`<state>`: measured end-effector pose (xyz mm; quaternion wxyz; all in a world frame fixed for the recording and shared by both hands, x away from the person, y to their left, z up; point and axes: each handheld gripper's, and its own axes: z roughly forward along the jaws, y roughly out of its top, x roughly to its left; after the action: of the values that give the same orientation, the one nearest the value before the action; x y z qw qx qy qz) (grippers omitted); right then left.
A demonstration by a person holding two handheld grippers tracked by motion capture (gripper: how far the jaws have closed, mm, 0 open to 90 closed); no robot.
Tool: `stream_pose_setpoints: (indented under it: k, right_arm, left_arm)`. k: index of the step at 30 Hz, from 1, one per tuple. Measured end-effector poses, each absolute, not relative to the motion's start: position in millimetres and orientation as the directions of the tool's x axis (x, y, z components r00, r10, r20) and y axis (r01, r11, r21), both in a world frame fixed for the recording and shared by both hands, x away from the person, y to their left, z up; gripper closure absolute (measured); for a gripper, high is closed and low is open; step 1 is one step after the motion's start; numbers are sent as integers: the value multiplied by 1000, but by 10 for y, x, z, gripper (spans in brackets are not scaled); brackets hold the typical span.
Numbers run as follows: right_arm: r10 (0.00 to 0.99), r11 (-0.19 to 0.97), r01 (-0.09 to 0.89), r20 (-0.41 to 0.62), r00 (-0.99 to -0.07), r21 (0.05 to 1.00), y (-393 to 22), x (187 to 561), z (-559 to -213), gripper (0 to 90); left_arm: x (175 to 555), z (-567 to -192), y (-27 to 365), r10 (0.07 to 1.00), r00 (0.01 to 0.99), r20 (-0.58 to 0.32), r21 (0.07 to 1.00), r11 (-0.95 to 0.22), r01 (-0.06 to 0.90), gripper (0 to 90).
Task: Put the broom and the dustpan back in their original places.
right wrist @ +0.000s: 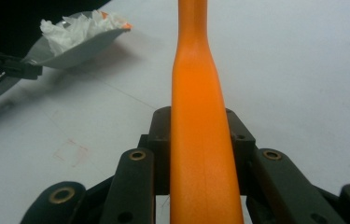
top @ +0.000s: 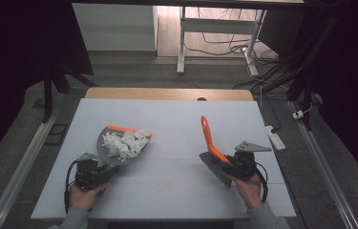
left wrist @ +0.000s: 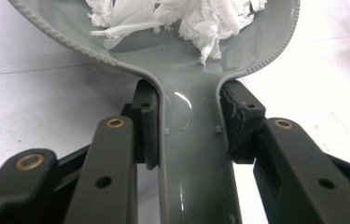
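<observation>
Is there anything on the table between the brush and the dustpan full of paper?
Nothing visible. The table between the brush in the right gripper and the dustpan held by the left gripper is bare; the paper scraps lie in the pan.

You had grey dustpan (top: pixel 112 143), orange front lip, white paper scraps (top: pixel 125 142) heaped inside, at 9 o'clock. Orange-handled brush (top: pixel 208 136), grey bristles, at 3 o'clock. Table (top: pixel 167 124) was white; grippers' jaws black.
</observation>
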<state>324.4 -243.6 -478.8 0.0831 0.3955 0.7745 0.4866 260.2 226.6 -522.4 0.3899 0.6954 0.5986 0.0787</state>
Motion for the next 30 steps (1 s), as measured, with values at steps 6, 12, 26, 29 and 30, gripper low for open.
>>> stream_pose_setpoints:
  k: [6,12,26,29,30]
  right_arm:
    - [708,202,573,285,-646,794,-2470,3285,-4879,699]
    - [722,202,604,300,-624,771,-2468,3322,-4940,699]
    - [761,215,661,301,-574,719,-2561,3501,-5070,689]
    - [767,240,663,279,-577,709,-2583,3539,-5080,660]
    - [770,245,662,273,-577,708,-2588,3550,-5085,650]
  left_arm:
    - [2662,-5259,2273,908,205,-364,628,77,775,616]
    - [2720,-5306,2233,918,147,-367,605,116,787,616]
    - [2788,-5391,2185,935,81,-345,580,144,802,614]
    - [2787,-5394,2183,935,82,-344,582,144,801,612]
    - [2787,-5395,2180,935,82,-344,583,144,800,610]
